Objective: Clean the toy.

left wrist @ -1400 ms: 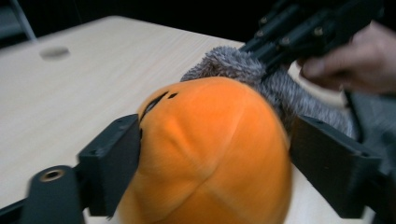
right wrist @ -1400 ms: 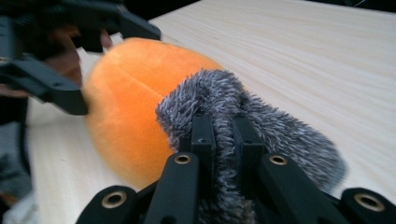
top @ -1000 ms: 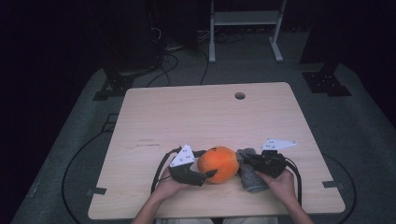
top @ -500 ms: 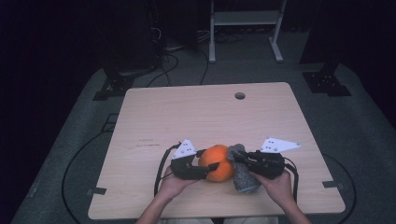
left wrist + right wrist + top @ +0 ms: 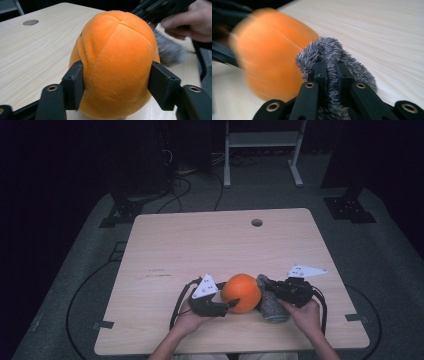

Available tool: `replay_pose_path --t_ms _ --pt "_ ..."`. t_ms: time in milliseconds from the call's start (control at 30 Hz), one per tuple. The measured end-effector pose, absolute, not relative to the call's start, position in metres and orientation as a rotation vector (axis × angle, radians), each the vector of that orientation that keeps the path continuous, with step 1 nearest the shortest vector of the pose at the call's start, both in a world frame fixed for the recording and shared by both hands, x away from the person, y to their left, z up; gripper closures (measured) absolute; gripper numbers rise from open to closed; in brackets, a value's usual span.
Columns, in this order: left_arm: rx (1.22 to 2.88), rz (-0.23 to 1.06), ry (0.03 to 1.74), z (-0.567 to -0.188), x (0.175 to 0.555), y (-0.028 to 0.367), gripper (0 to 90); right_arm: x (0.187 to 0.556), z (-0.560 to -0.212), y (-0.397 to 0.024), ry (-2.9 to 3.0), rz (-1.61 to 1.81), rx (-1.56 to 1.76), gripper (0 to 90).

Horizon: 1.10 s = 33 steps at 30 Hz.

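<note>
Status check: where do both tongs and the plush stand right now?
Left tongs just closed on round orange plush ball. Right tongs pinched shut on fuzzy grey cloth, beside ball. Pale wooden table around them bare, nothing blocking.

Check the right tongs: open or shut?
Shut: the right tongs pinch the grey fuzzy cloth, jaws nearly together with fur between them.
</note>
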<state>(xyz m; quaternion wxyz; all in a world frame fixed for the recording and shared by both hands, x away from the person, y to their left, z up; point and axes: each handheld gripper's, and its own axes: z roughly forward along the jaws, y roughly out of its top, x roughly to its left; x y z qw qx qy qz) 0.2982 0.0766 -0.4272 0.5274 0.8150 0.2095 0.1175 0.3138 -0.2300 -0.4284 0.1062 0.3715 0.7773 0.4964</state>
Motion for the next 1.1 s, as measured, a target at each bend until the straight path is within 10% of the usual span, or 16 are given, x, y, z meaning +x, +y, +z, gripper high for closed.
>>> replay_pose_path --t_ms 400,633,833,1100 --pt "2.033 0.237 0.477 -0.405 0.292 0.089 39.6 0.291 -0.404 -0.201 2.304 1.64 0.805 81.2" --pt "2.007 0.246 0.492 -0.42 0.303 0.085 7.9 0.298 -0.413 -0.203 2.307 1.609 0.845 81.1" --pt "1.967 0.26 0.533 -0.418 0.301 0.085 32.7 0.286 -0.403 -0.202 2.27 1.596 0.8 81.2" --pt "2.004 0.248 0.482 -0.407 0.29 0.083 36.4 0.281 -0.396 -0.191 2.276 1.563 0.718 81.3"
